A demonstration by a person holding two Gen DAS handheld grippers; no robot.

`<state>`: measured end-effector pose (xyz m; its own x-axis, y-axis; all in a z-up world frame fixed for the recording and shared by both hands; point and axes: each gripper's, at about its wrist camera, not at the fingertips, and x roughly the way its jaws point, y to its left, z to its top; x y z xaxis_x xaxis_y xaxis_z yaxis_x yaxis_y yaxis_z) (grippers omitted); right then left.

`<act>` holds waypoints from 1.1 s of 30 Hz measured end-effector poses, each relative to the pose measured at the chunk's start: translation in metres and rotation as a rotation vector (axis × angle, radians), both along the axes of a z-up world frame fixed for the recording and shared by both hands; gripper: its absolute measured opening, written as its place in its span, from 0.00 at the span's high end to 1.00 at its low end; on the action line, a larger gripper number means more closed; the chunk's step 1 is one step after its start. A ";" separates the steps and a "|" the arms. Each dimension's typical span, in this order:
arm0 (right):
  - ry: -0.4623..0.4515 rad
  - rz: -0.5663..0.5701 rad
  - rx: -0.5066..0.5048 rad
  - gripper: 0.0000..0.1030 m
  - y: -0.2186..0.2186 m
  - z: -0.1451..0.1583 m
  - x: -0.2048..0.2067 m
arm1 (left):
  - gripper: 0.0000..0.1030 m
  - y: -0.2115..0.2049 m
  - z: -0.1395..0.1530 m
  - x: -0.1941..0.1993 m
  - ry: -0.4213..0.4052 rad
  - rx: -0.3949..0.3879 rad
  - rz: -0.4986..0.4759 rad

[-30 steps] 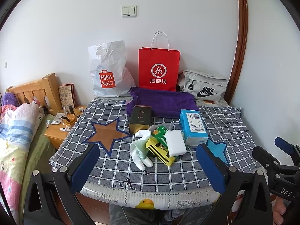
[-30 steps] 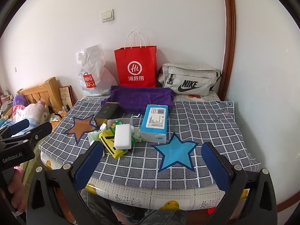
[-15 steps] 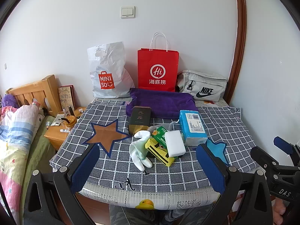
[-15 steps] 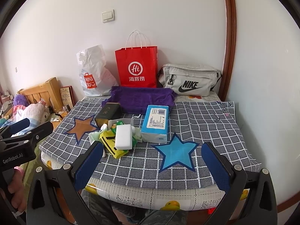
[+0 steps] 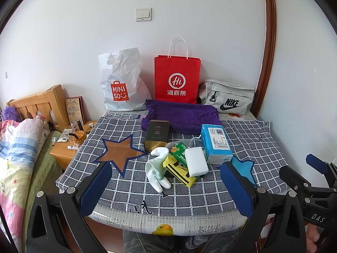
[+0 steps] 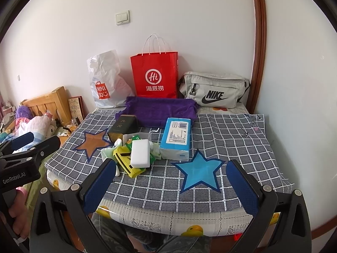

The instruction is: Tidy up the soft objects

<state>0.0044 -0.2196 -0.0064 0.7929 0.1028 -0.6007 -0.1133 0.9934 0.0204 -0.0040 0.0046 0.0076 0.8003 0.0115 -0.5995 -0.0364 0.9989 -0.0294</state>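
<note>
A pile lies mid-table on the checked cloth (image 5: 252, 143): a pale green glove (image 5: 157, 169), a white sponge block (image 5: 197, 161), a yellow packet (image 5: 179, 171), a green packet (image 5: 179, 150), a blue tissue pack (image 5: 215, 143) and a dark tin (image 5: 157, 133). A purple towel (image 5: 181, 115) lies behind. The sponge block (image 6: 140, 152), tissue pack (image 6: 177, 138) and towel (image 6: 160, 109) also show in the right wrist view. My left gripper (image 5: 166, 191) is open and empty before the table's front edge. My right gripper (image 6: 170, 189) is open and empty, to its right.
A white Miniso bag (image 5: 122, 82), a red paper bag (image 5: 177, 78) and a grey Nike pouch (image 5: 227, 97) stand along the back wall. A brown star (image 5: 121, 151) and a blue star (image 6: 199, 170) mark the cloth. A bed (image 5: 14, 154) and nightstand (image 5: 67, 149) are left.
Both grippers have crept slightly toward the table; the view has shifted a little. Nothing on the table has moved.
</note>
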 end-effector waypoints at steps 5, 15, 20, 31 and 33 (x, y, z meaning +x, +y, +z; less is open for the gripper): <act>0.004 0.002 -0.003 0.00 0.002 -0.001 0.001 | 0.00 0.000 0.000 0.000 0.000 -0.001 -0.001; 0.000 0.002 -0.006 0.00 0.004 -0.002 -0.001 | 0.00 -0.001 0.000 -0.001 0.000 -0.001 -0.001; -0.001 0.007 -0.005 0.00 0.006 -0.003 -0.002 | 0.00 -0.003 -0.001 -0.002 0.002 -0.005 -0.003; -0.009 0.018 -0.003 0.00 0.006 -0.006 -0.003 | 0.00 0.002 -0.009 0.001 -0.002 -0.008 -0.012; -0.005 0.018 -0.004 0.00 0.005 -0.010 0.001 | 0.00 0.006 -0.015 0.006 0.005 0.000 0.007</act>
<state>0.0049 -0.2149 -0.0164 0.7940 0.1147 -0.5970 -0.1309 0.9913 0.0163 0.0024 0.0103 -0.0077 0.7973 0.0173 -0.6034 -0.0435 0.9986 -0.0288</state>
